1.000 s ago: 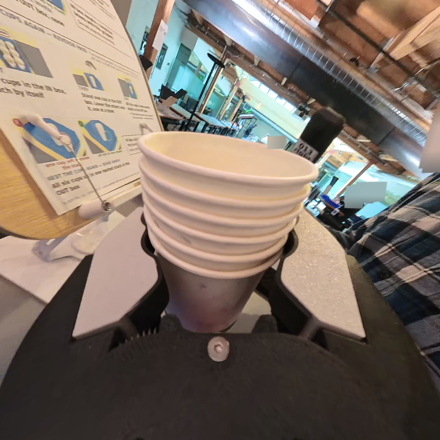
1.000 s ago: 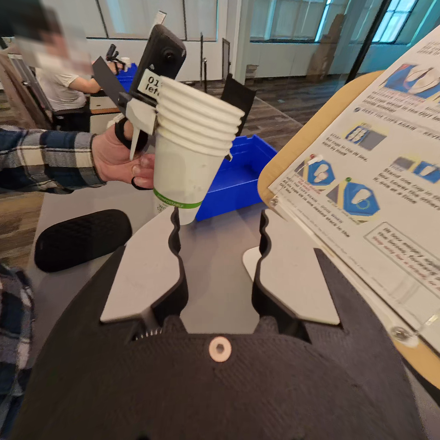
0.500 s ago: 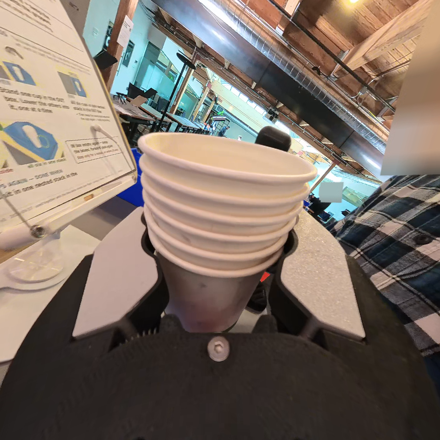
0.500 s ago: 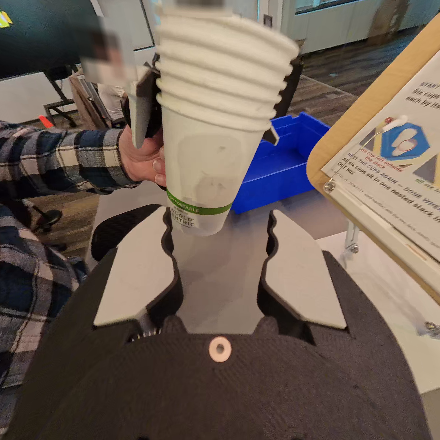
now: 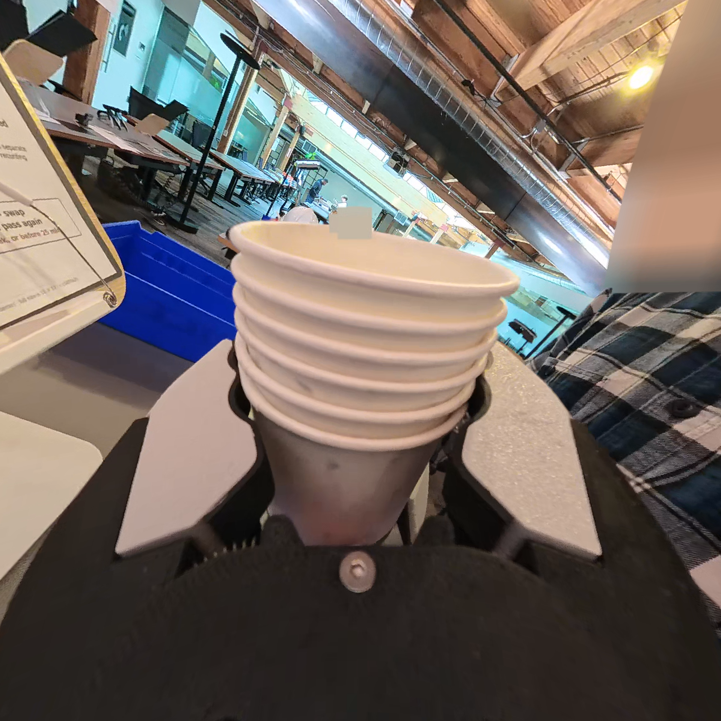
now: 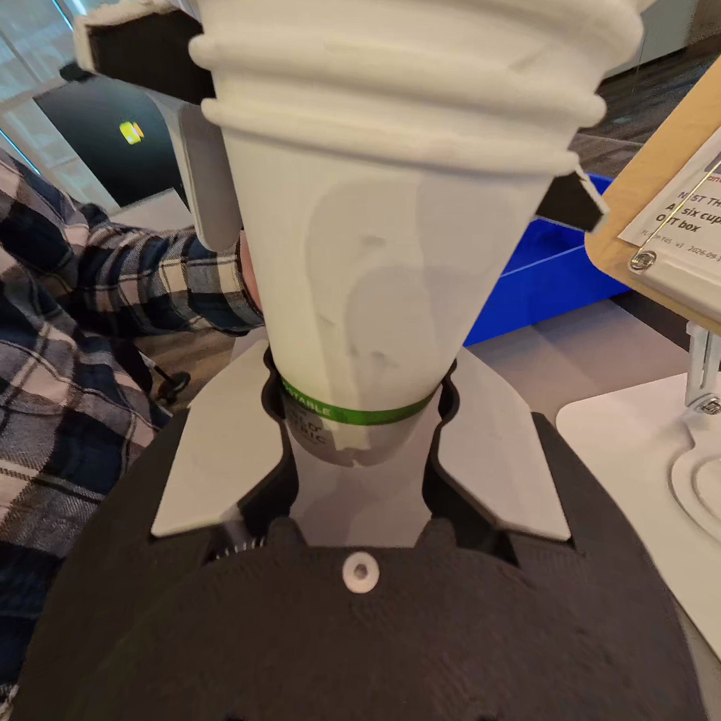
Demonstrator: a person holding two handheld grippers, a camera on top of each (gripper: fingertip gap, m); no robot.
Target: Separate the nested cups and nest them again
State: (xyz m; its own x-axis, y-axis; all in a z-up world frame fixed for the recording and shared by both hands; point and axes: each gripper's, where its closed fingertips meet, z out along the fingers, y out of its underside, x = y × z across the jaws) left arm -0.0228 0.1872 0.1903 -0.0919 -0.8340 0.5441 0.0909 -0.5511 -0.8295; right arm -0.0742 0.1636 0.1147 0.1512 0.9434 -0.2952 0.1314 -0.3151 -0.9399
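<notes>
matt white paper cups (image 5: 363,312), seemingly smooth; glossy blue plastic bin (image 5: 167,288).

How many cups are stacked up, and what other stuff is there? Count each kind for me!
White paper cups: 6
Blue bins: 1
Instruction boards: 1
Grippers, left and right: 2
Total: 10

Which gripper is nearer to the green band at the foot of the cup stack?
Right. The right gripper brackets the green band at the stack's foot; the left gripper grips the cup stack up under its rims.
</notes>
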